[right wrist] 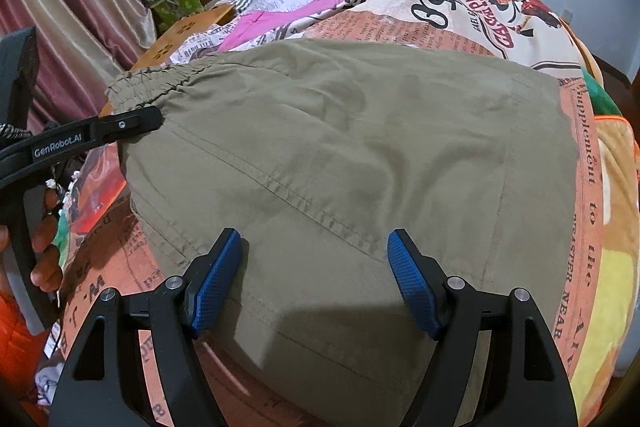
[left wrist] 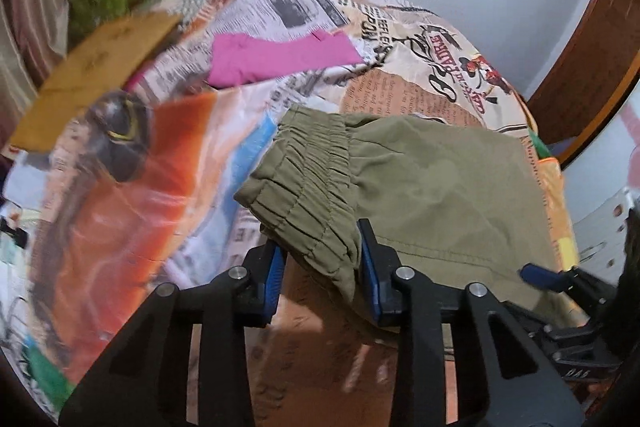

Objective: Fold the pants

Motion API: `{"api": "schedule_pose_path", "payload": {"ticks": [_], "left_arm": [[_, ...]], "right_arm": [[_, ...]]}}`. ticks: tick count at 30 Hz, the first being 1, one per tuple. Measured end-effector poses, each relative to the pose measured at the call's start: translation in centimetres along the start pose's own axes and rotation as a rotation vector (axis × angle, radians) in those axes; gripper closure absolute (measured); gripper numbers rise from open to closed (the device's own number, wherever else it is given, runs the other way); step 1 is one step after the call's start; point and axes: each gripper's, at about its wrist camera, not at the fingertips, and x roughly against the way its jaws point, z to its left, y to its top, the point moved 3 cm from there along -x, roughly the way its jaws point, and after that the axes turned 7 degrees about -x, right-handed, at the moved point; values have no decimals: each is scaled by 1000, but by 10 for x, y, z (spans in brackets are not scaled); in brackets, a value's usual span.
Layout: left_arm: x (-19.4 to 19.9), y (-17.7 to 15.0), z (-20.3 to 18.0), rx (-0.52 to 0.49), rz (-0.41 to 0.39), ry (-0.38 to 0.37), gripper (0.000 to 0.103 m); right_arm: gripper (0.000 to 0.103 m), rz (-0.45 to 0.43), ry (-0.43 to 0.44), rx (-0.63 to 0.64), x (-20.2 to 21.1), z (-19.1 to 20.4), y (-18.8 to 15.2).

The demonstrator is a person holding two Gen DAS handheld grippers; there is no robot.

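The green pants (right wrist: 340, 155) lie on the bed cover (left wrist: 400, 39), already folded into a short stack. The left gripper (left wrist: 322, 263) sits around the stretchy waist at the near left, its jaws a little apart. The right gripper (right wrist: 314, 279) hangs wide apart over the near edge. Next, I think, comes one more fold, so both must pinch the cloth

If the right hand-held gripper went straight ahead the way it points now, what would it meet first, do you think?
Most likely the olive-green fabric pants: the open right hand-held gripper sits just over them, pointing along the cloth. Depth is hard to judge in this fisheye view.
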Motion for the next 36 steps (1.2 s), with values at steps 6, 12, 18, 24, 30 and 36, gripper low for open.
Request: {"api": "schedule_pose_path", "payload": {"ticks": [6,12,18,24,30,36], "left_arm": [[25,-14,20,-13,-37,109,69],[32,-26,25,-32,-36,162,69],[54,-4,0,-137,-144,213,70],[78,24,-33,-211,-238,146,76],[93,45,-77,-285,-295,54,78],[98,51,-125,-378,-314,-17,79]], "right_arm": [[31,-6,14,21,5,11,-6],[31,-19,15,15,8,16,-8],[31,-75,-25,-20,31,0,-10],[31,-117,-105,-125,57,-46,-22],[31,-70,-105,-262,54,-84,-45],[31,-78,-81,-282,48,-84,-51]]}}
